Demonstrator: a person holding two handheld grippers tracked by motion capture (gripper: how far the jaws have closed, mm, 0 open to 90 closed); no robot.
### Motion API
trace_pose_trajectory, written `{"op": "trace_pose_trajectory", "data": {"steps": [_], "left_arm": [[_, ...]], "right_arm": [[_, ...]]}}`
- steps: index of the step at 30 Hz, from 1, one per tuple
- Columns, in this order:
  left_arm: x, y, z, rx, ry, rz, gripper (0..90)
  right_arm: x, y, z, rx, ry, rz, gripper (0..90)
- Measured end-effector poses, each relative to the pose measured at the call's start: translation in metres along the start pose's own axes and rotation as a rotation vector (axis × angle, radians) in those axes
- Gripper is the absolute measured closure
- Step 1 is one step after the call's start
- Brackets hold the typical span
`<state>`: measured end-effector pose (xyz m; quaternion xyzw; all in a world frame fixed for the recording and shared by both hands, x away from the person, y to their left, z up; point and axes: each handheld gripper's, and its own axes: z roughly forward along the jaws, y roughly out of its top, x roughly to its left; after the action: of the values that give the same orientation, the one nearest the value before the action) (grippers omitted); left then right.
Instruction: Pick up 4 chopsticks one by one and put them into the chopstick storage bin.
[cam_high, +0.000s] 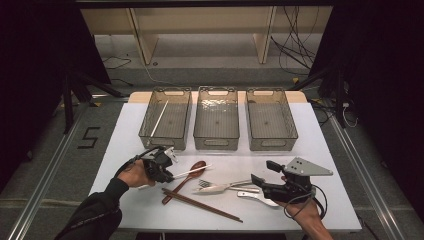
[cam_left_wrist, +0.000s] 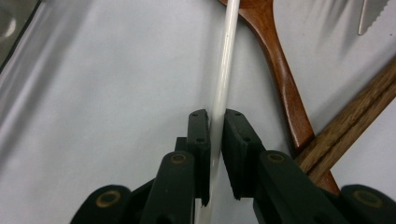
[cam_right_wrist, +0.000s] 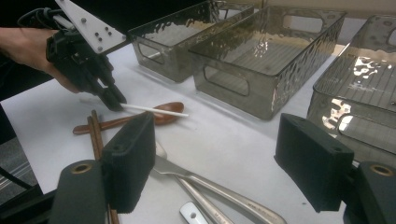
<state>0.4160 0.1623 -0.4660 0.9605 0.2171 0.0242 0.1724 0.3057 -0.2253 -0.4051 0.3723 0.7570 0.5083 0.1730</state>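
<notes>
My left gripper (cam_high: 170, 175) (cam_left_wrist: 215, 114) (cam_right_wrist: 116, 103) is shut on a white chopstick (cam_high: 192, 171) (cam_left_wrist: 226, 60) (cam_right_wrist: 154, 110), gripping it near one end. The stick's far end lies over the bowl of a wooden spoon (cam_high: 187, 181) (cam_left_wrist: 280, 70) (cam_right_wrist: 159, 116) on the white table. A pair of brown chopsticks (cam_high: 200, 204) (cam_left_wrist: 355, 112) (cam_right_wrist: 95, 128) lies across the spoon's handle. At the front right, my right gripper (cam_high: 263, 172) (cam_right_wrist: 219, 149) stands open just above metal cutlery (cam_high: 220, 186) (cam_right_wrist: 210, 186), with nothing between its pads.
Three clear plastic bins stand in a row at the back: left bin (cam_high: 165, 141), middle bin (cam_high: 216, 142), right bin (cam_high: 272, 142). A second white chopstick (cam_high: 160, 119) leans inside the left bin. A white utensil handle (cam_high: 257, 196) lies beside the right gripper.
</notes>
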Motion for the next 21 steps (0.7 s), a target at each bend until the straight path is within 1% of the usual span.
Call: {"op": "trace_pose_trajectory", "data": {"steps": [4,8,9,11,15,17,19,21], "left_arm": [[-0.001,0.001,0.0,-0.003,0.0,0.017,83.3],[-0.002,0.001,-0.001,-0.011,-0.004,0.023,83.8],[-0.002,0.001,-0.002,-0.007,0.0,0.036,83.9],[-0.002,0.002,-0.003,-0.01,0.002,0.042,83.9],[-0.003,0.003,-0.007,-0.033,0.007,0.041,84.0],[-0.004,0.003,-0.01,-0.037,0.011,0.041,84.0],[-0.003,0.004,-0.013,-0.037,0.013,0.05,84.0],[-0.003,0.004,-0.015,-0.047,0.016,0.046,84.0]], "right_arm": [[0.0,0.0,0.0,0.0,0.0,0.001,29.5],[0.0,0.0,0.0,-0.001,0.0,0.001,29.6],[0.0,0.0,0.0,-0.001,0.0,0.0,29.6],[0.0,0.0,0.0,-0.002,-0.001,0.0,29.5],[0.0,0.0,0.0,-0.002,0.0,0.001,29.6],[0.0,0.0,0.0,-0.001,0.0,0.001,29.6],[0.0,0.0,0.0,-0.003,0.0,0.001,29.5],[0.0,0.0,0.0,-0.003,0.0,0.002,29.5]]}}
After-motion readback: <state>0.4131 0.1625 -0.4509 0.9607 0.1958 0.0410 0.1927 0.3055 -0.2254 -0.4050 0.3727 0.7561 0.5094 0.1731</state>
